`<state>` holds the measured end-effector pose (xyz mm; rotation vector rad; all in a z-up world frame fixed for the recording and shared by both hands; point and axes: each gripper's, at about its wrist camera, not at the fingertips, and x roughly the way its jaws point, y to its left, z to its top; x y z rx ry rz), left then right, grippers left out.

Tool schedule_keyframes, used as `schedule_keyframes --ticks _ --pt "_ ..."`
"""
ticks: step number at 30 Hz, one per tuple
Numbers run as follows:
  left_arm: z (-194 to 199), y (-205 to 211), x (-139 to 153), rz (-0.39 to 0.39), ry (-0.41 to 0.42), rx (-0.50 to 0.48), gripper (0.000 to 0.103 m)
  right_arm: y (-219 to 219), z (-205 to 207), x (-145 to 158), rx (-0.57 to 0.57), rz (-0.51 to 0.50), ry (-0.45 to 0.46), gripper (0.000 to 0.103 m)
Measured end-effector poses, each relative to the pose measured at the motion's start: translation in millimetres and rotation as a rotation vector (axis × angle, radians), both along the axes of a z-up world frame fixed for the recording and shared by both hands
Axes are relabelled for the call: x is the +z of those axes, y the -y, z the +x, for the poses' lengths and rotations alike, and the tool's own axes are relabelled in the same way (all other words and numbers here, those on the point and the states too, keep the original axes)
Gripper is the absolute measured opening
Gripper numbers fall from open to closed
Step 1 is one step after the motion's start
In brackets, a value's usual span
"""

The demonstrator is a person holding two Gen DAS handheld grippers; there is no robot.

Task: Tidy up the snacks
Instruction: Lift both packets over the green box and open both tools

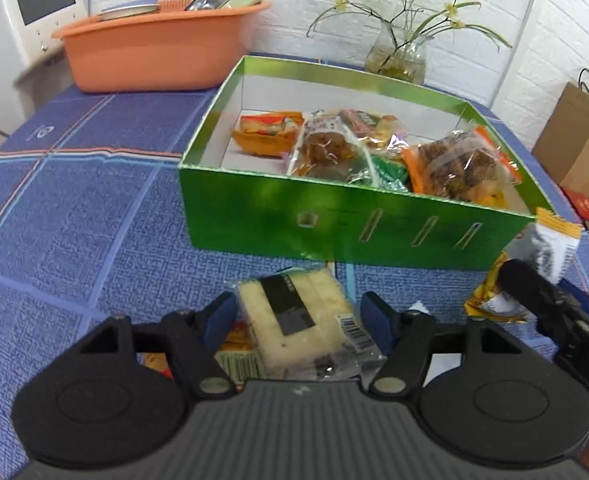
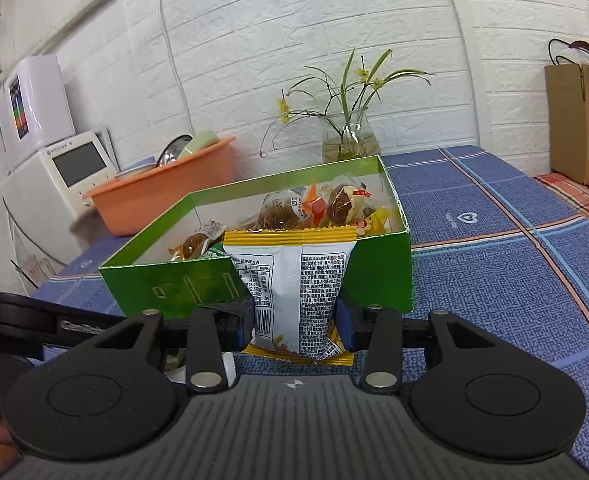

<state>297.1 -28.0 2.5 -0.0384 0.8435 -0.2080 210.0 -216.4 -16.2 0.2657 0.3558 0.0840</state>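
The right hand-held gripper point(image 2: 294, 320) clamps an upright white-and-yellow snack packet point(image 2: 292, 292) just before the green box point(image 2: 374, 268) on the counter point(image 2: 494, 272) — the left hand-held gripper point(image 1: 298, 316) straddles a pale cake packet point(image 1: 298, 320) nearby, pads apart.

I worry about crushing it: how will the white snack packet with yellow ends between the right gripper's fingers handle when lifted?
The white snack packet looks puffy and thin-walled, so it probably dents easily and weighs little. Its glossy film may slip in the right gripper. Held at its lower half, the top could flop toward the green box.
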Motion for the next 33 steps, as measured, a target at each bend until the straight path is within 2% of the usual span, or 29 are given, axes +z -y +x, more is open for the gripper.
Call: schedule_keyframes --ticks 4,5,6,7,8,11,13,15,20,24,29,33 --pt "-6.8 15.0 -1.3 0.149 0.058 0.029 0.089 4.4 -3.1 -0.8 0.026 0.049 -0.004 0.075" --pt "-8.1 18.7 -2.3 0.179 0.07 0.03 0.097 5.0 -3.4 -0.6 0.029 0.058 -0.005 0.075" --pt "-7.9 22.8 -5.1 0.208 0.069 0.021 0.103 5.8 -3.5 -0.3 0.03 0.066 -0.007 0.075" --pt "-5.9 26.9 -9.5 0.223 0.047 -0.011 0.103 6.5 -4.2 0.1 0.033 0.074 -0.007 0.075" --pt "-3.5 29.1 -13.8 0.232 0.03 -0.024 0.103 6.7 -4.7 0.7 0.037 0.079 -0.007 0.075" --pt "1.6 21.7 -17.1 0.158 0.023 -0.008 0.103 6.2 -7.9 2.4 0.054 0.08 0.004 0.074" --pt "3.3 12.2 -17.9 0.116 0.045 0.016 0.092 4.8 -9.0 2.8 0.066 0.068 0.009 0.072" --pt "1.2 2.1 -14.3 0.08 0.077 0.03 0.057 3.4 -8.7 1.9 0.066 0.06 0.008 0.072" --pt "-2.1 -25.6 -10.2 -0.031 0.083 0.089 0.057 1.0 -8.9 -0.5 0.052 0.048 0.008 0.071" --pt "-31.0 -44.7 9.0 -0.08 0.172 0.128 0.057 -2.4 -18.8 5.5 0.04 0.032 0.023 0.071" --pt "-78.9 -50.0 43.0 -0.078 0.321 0.118 0.057 -15.3 -40.1 17.6 0.053 -0.009 0.05 0.071" --pt "-92.9 -41.8 61.3 -0.053 0.396 0.095 0.057 -29.1 -47.0 32.6 0.092 -0.016 0.061 0.071"
